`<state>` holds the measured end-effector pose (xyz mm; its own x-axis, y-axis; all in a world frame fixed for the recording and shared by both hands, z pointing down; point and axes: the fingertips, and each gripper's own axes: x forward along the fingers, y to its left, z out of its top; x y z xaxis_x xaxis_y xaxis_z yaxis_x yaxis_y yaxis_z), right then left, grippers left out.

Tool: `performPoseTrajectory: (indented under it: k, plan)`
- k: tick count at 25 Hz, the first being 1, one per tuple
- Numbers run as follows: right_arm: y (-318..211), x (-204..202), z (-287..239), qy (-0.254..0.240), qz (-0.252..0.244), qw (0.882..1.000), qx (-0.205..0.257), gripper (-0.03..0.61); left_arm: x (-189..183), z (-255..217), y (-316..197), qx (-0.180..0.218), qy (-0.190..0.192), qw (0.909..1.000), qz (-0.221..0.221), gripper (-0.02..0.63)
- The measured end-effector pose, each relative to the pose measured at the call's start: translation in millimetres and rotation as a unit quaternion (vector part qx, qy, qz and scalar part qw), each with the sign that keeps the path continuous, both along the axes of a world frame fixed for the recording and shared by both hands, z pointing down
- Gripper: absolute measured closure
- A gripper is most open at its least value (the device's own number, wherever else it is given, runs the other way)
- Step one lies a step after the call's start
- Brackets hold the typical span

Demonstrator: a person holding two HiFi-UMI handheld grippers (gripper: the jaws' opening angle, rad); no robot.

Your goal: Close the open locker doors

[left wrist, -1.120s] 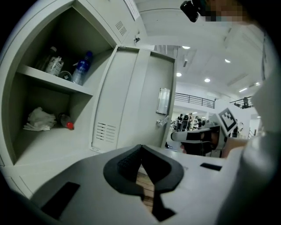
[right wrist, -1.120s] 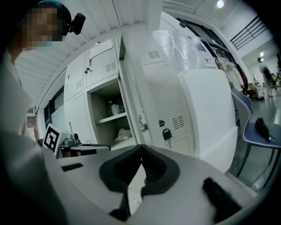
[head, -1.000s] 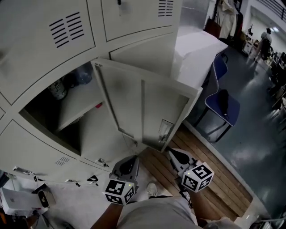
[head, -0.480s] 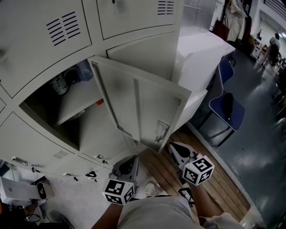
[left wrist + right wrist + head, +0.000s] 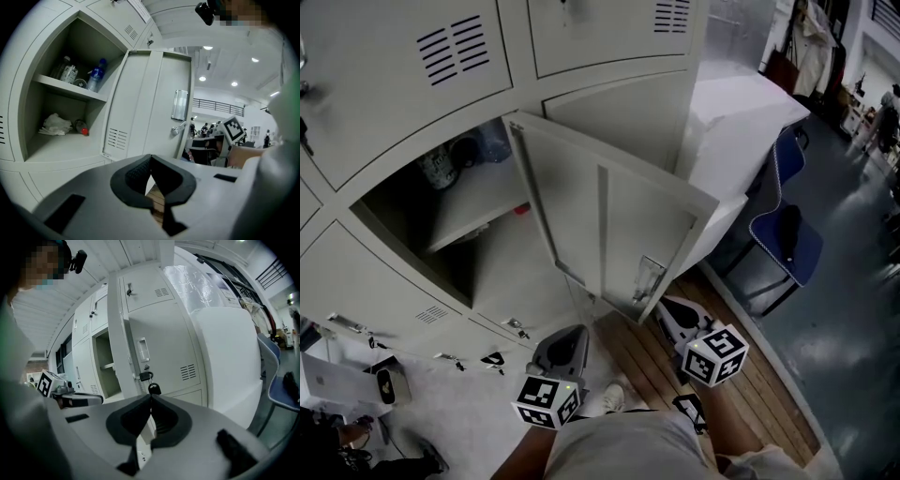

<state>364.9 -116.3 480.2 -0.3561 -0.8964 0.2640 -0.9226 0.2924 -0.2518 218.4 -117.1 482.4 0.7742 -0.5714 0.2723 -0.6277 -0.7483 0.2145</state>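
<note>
The locker door stands swung wide from its compartment, with its inner face turned to us in the head view and its free edge reaching out over the wooden floor boards. We hold both grippers low, just below that free edge. The left gripper points up at the door's lower corner, and the right gripper sits near the latch plate, apart from the metal.

In the left gripper view the jaws are pressed together with nothing between them. Beyond them we see the door's inside with its vent slots. The open compartment holds bottles on the shelf, with a crumpled white cloth and a small red-capped item below.

In the right gripper view the jaws are likewise closed on nothing. Just above their tips hangs a dark piece, perhaps a padlock with a key, under the door's handle recess. A blue chair stands well off to the right.
</note>
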Motion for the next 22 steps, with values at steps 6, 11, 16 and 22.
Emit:
performPoseTrajectory:
  k: [6, 11, 16, 22]
  plan:
    - [1.5, -6.3, -1.0, 0.001, -0.006, 1.000, -0.001, 0.551, 0.0, -0.2, 3.5, -0.001, 0.003, 1.0000, 0.003, 0.598]
    - [2.9, -25.0, -5.7, -0.006, -0.014, 1.000, 0.003, 0.551, -15.2, -1.0, 0.5, 0.001, -0.002, 1.0000, 0.004, 0.598]
    - [8.6, -53.9, -7.9, -0.013, -0.028, 1.000, 0.000, 0.551, -30.3, -6.7, -5.7, 0.006, -0.004, 0.9999, 0.008, 0.598]
    - [13.8, -91.7, -6.9, -0.019, -0.049, 0.999, -0.006, 0.551, -49.0, -5.1, -7.5, 0.002, -0.005, 0.9999, 0.014, 0.598]
